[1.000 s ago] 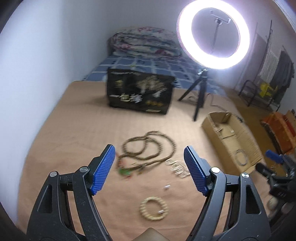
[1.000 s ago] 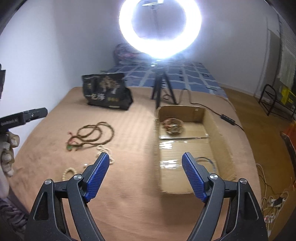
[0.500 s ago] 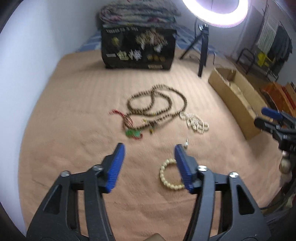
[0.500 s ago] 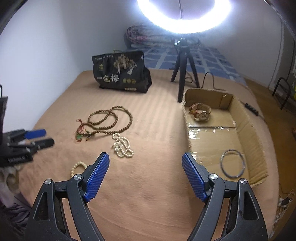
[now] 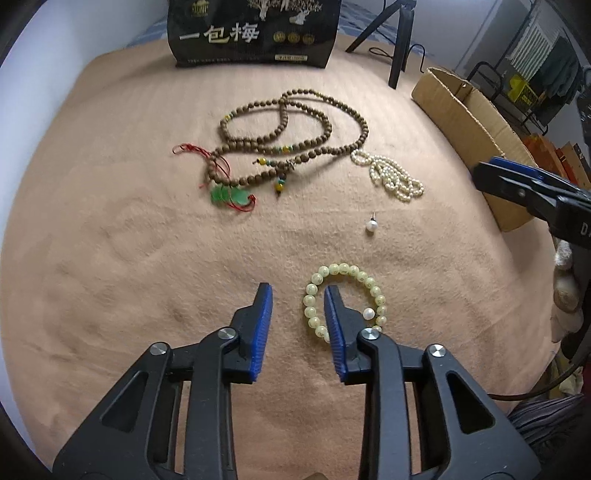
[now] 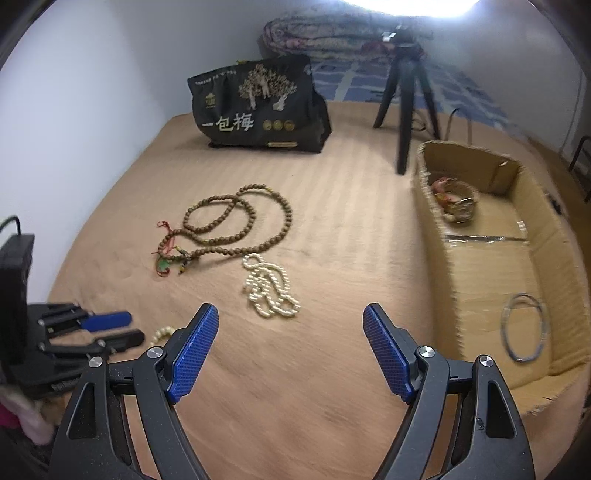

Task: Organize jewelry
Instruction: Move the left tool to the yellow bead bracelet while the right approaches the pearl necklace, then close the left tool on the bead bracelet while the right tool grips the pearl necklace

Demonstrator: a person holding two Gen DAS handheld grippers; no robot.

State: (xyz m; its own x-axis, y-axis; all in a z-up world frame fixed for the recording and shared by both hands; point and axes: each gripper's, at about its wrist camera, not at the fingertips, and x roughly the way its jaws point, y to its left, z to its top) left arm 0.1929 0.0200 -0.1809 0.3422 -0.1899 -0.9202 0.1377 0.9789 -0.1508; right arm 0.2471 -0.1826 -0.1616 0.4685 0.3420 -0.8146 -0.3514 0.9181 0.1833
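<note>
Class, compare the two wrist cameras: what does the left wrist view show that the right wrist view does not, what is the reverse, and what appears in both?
Only the left wrist view shows the loose pearl and the full pale bead bracelet, with the closing left gripper straddling its near-left side.

Only the right wrist view shows inside the cardboard box: a metal bangle and a woven bracelet. The right gripper is open.

Both show the brown bead necklace, pearl strand, black bag and tripod.

My left gripper [image 5: 297,295] and right gripper [image 6: 291,321] look alike: black plastic arms with triangular cut-outs, silver round screws at the pivots, and blue ribbed pads lining the jaws. A black cable trails nearby.
</note>
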